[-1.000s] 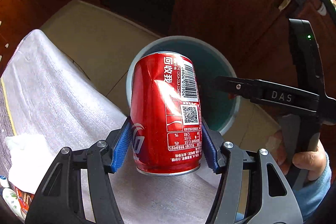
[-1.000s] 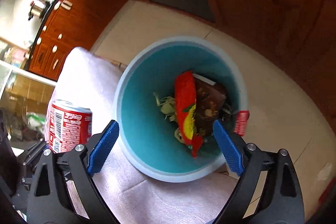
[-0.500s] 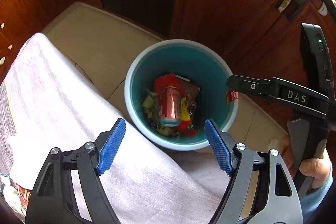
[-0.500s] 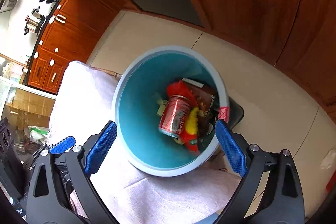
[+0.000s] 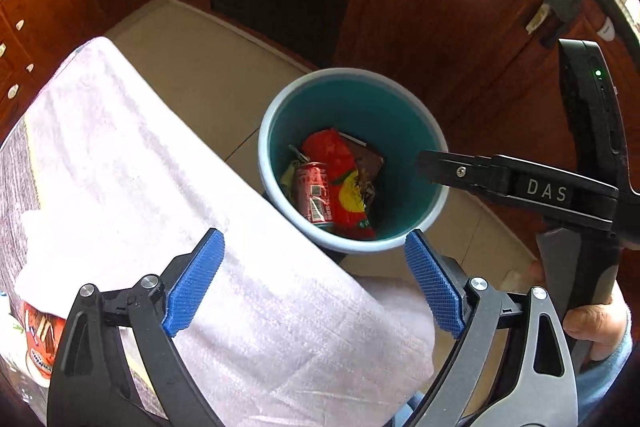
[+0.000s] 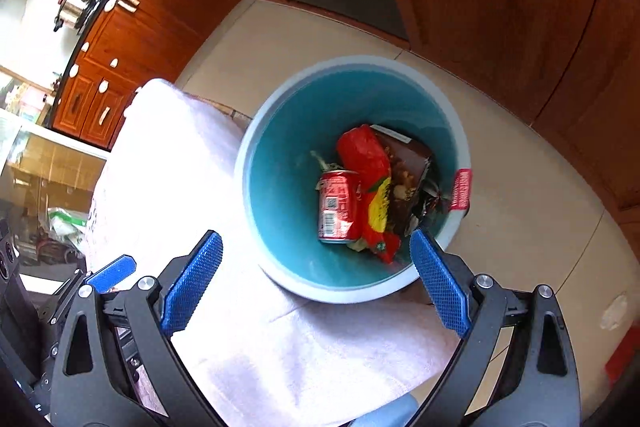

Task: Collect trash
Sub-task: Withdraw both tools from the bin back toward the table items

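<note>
A red soda can (image 5: 315, 194) (image 6: 337, 207) lies inside the teal bin (image 5: 276, 123) (image 6: 280, 131) on the floor, beside a red and yellow snack wrapper (image 5: 347, 187) (image 6: 370, 183) and a brown packet (image 6: 412, 171). My left gripper (image 5: 314, 285) hangs above the table's edge, its jaws still opening, with nothing between them. My right gripper (image 6: 316, 279) is open and empty, just above the bin's near rim. In the left wrist view the right gripper's black body (image 5: 520, 183) reaches over the bin from the right.
A white cloth (image 5: 160, 211) (image 6: 180, 187) covers the table's edge next to the bin. A printed package (image 5: 38, 343) peeks out at the far left. Wooden cabinets (image 5: 432, 7) stand behind the bin on a beige tiled floor (image 6: 520, 211). A hand (image 5: 592, 323) grips the right tool.
A second ago my left gripper held the red can over the bin. Its jaws spread, the can dropped in among the wrappers, and both grippers drew back a little.
</note>
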